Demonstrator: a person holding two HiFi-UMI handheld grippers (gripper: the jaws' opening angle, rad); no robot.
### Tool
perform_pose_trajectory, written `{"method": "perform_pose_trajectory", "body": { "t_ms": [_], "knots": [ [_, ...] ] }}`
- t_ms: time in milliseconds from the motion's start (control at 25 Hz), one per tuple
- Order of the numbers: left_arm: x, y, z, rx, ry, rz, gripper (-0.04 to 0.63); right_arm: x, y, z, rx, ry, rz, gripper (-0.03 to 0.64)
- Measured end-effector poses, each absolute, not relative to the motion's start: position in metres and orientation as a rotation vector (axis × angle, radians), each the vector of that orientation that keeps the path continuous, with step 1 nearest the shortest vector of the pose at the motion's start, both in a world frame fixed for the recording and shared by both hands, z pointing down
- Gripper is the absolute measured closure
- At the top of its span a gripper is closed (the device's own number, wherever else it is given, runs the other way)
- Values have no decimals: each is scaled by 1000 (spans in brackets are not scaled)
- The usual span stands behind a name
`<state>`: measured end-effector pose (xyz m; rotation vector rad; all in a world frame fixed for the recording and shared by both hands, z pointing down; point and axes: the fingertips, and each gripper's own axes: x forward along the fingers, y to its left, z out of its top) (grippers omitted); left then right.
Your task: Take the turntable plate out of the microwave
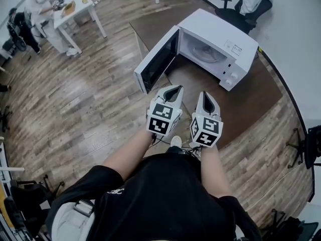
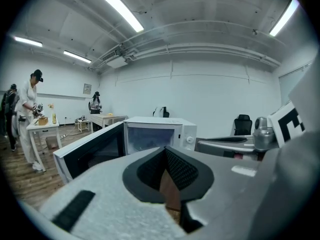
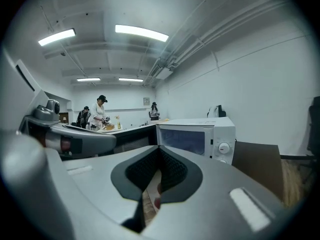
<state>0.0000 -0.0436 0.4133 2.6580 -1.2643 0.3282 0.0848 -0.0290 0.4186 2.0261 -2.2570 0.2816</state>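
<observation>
Boxy white microwave (image 1: 219,30), round plate (image 1: 205,54) inside

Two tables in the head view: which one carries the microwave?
The dark brown table directly ahead; the white microwave sits on it, its door swung open. The white table at upper left carries only small items.
</observation>
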Motion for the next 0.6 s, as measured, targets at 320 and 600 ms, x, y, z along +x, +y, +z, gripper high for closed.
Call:
{"method": "perform_pose_trajectory", "body": {
  "t_ms": [320, 600],
  "knots": [
    [32, -102, 418, 2623, -1293, 346, 584, 116, -84, 423, 1981, -2275, 315, 607],
    [62, -135, 421, 2613, -1317, 356, 584, 145, -120, 432, 1953, -2295, 361, 609]
  ]
}}
